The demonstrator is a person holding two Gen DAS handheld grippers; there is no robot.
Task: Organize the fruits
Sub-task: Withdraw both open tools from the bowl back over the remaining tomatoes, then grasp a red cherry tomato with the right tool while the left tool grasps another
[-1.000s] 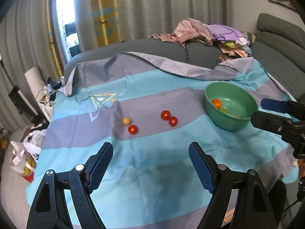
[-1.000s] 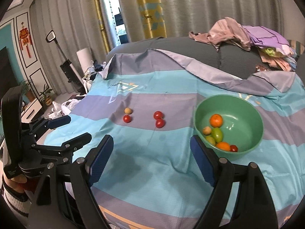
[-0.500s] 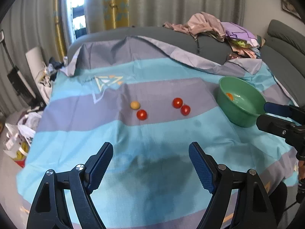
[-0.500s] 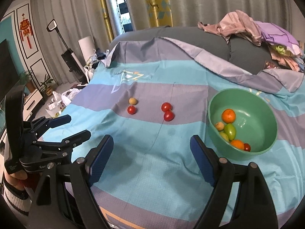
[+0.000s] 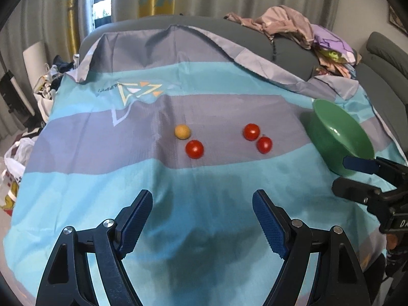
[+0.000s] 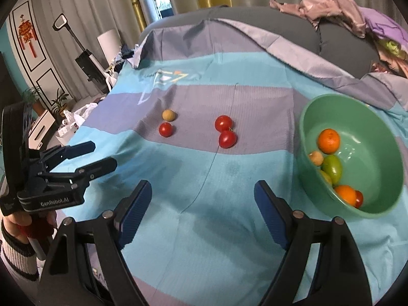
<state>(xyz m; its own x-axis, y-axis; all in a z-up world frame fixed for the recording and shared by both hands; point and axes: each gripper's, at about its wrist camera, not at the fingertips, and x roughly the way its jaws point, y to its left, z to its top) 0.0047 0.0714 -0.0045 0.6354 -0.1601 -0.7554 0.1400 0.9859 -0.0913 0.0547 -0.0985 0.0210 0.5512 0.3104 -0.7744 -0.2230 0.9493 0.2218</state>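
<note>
On a striped blue and grey cloth (image 5: 102, 173) lie a small yellow-brown fruit (image 5: 182, 131), a red tomato (image 5: 194, 149) right below it, and two touching red tomatoes (image 5: 251, 131) (image 5: 264, 144) further right. The same fruits show in the right wrist view: yellow fruit (image 6: 168, 115), lone tomato (image 6: 166, 129), tomato pair (image 6: 223, 123) (image 6: 227, 139). A green bowl (image 6: 382, 137) at the right holds oranges, a green fruit and small ones. My left gripper (image 5: 202, 216) is open and empty, short of the fruits. My right gripper (image 6: 203, 209) is open and empty too.
A grey sofa (image 5: 293, 48) with a heap of clothes (image 5: 293, 25) backs the cloth. Bags and clutter (image 5: 15, 158) lie on the floor at the left. Each gripper shows in the other's view: the right one (image 5: 369, 178) beside the bowl, the left one (image 6: 86, 156) at the left.
Both grippers have come down and forward toward the cloth, so the fruits and bowl look larger and closer. Jaws stayed open. No fruit has moved.
</note>
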